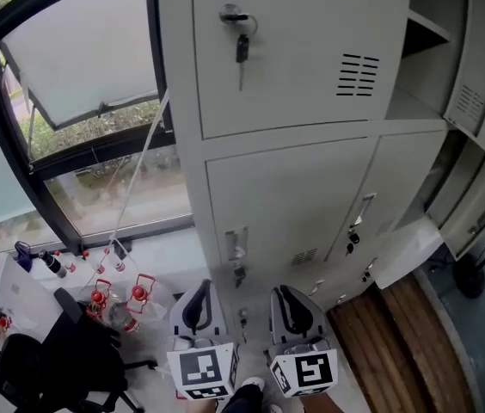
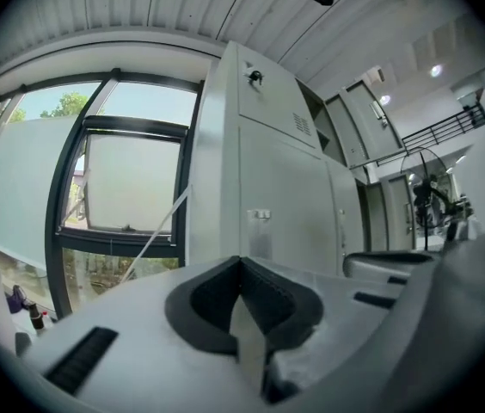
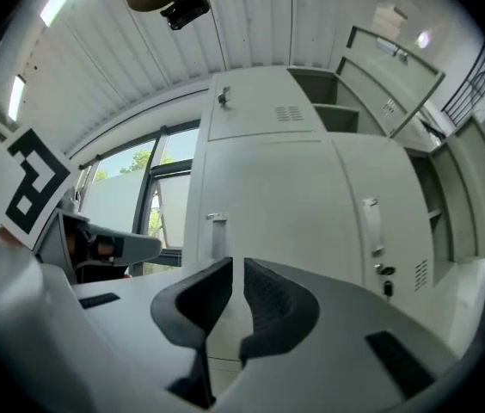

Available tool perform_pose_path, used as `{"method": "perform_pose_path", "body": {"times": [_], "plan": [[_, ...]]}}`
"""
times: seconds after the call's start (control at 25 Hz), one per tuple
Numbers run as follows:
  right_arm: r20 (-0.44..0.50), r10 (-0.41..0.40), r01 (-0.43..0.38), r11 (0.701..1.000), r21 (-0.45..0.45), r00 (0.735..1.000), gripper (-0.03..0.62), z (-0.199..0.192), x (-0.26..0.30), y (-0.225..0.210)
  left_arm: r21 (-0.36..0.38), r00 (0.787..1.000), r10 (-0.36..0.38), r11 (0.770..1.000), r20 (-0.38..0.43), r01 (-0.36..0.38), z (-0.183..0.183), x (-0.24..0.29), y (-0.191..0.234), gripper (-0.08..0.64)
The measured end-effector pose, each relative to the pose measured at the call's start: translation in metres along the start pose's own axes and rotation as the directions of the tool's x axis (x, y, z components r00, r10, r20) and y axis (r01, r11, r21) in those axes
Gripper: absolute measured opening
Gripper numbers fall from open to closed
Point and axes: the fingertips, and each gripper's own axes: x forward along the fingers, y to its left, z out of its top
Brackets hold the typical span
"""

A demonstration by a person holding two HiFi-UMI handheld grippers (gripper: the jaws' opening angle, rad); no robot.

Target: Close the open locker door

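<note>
Reach is the issue here, since both tongs sit low and the open locker door (image 1: 473,67) is high and off to one side. In the head view the left gripper (image 1: 196,306) and the right gripper (image 1: 294,310) are side by side at 6 o'clock, both pointing at closed doors in the locker (image 1: 294,76) front. The open door stands at about 2 o'clock from them, well apart and touched by neither.

That door is swung out beside its bare compartment (image 1: 425,26), which lies just to its 9 o'clock. Its long axis runs roughly 12 to 6, and its hinge appears to be on the far, 3 o'clock edge. Closing it probably means pushing the free edge back toward 9 or 10 o'clock.

Below it, at about 3 o'clock from the tongs, a lower door (image 1: 464,206) also looks ajar, though how far is hard to tell.

The right gripper is the nearer one and seems the natural choice. Its pads are a thin slit apart with nothing between them. The left gripper's pads meet at their tips and hold nothing.
</note>
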Motion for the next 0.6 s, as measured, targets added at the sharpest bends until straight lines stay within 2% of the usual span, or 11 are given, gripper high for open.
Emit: {"method": "perform_pose_path", "body": {"times": [0.16,0.28,0.44,0.6], "plan": [[0.011,-0.148,0.148,0.989,-0.016,0.989,0.06,0.018,-0.053,-0.076,0.012,0.995,-0.101,0.995,0.012,0.101,0.004,0.0,-0.061,0.0],[0.016,-0.268,0.268,0.963,-0.028,0.963,0.143,0.031,-0.099,-0.13,0.018,0.98,-0.196,0.981,0.022,0.196,0.009,-0.001,-0.116,0.0],[0.028,-0.412,0.413,0.91,-0.042,0.911,0.146,0.041,-0.162,-0.19,0.026,0.946,-0.321,0.947,0.039,0.321,0.014,-0.002,-0.19,0.0],[0.039,-0.509,0.51,0.858,-0.059,0.86,0.147,0.053,-0.212,-0.235,0.042,0.902,-0.43,0.903,0.042,0.428,0.021,-0.001,-0.259,0.0]]}}
